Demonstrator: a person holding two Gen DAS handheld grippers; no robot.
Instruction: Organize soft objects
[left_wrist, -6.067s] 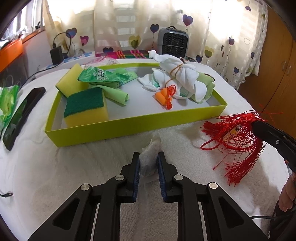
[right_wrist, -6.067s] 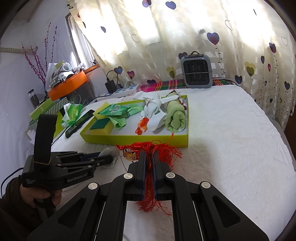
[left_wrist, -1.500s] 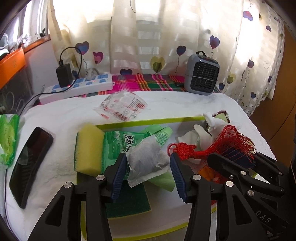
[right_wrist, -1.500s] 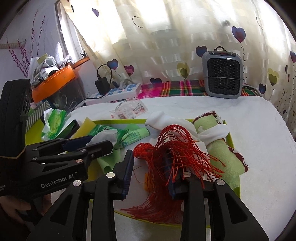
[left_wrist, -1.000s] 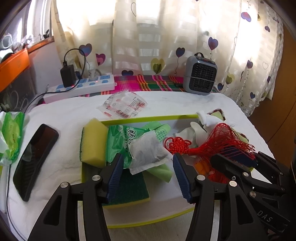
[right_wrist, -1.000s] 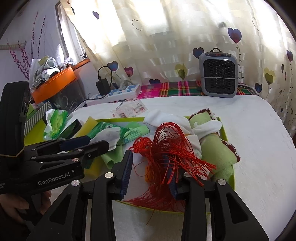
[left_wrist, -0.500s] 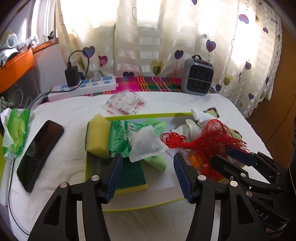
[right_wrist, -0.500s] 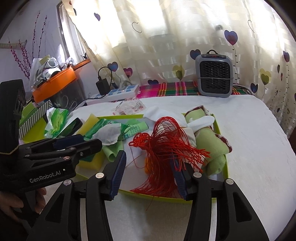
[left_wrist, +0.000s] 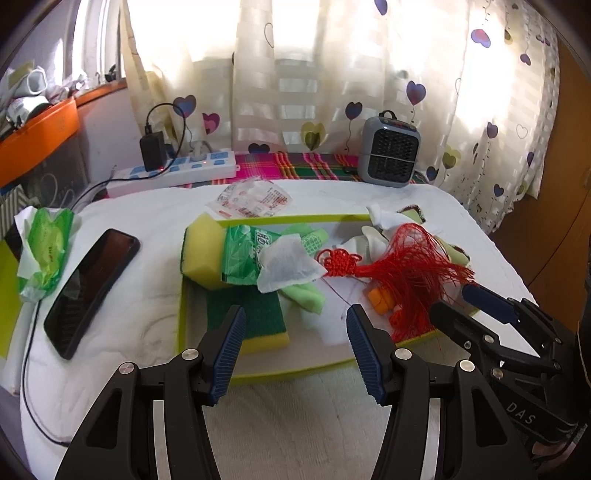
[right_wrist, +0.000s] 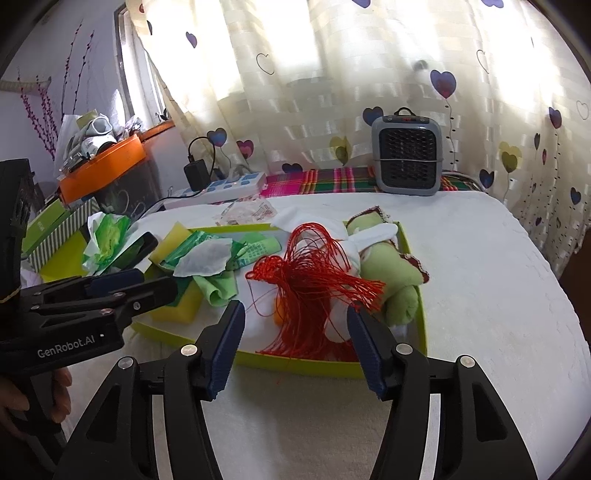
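Note:
A lime-green tray (left_wrist: 295, 369) on the white bed holds the soft items. The white sachet (left_wrist: 288, 264) lies loose on a green pack (left_wrist: 240, 258) beside a yellow sponge (left_wrist: 201, 251). The red tassel (right_wrist: 314, 280) rests in the tray against a white and green cloth bundle (right_wrist: 391, 277). My left gripper (left_wrist: 295, 314) hangs open over the tray's near edge, holding nothing. My right gripper (right_wrist: 295, 310) is just behind the tassel's loose ends; its jaws are opening and the pads touch no strands.
A black phone (left_wrist: 88, 284) and a green wipes pack (left_wrist: 44, 247) lie left of the tray. A crinkled plastic packet (left_wrist: 251, 201) sits behind it. Farther back stand a power strip (left_wrist: 177, 171) and a small grey heater (left_wrist: 389, 153). A hand (right_wrist: 14, 410) grips the left tool.
Earlier the sachet and tassel were gripped outside the tray; both now lie inside it. Over the last second both grippers drew back toward me and the right jaws spread wider.

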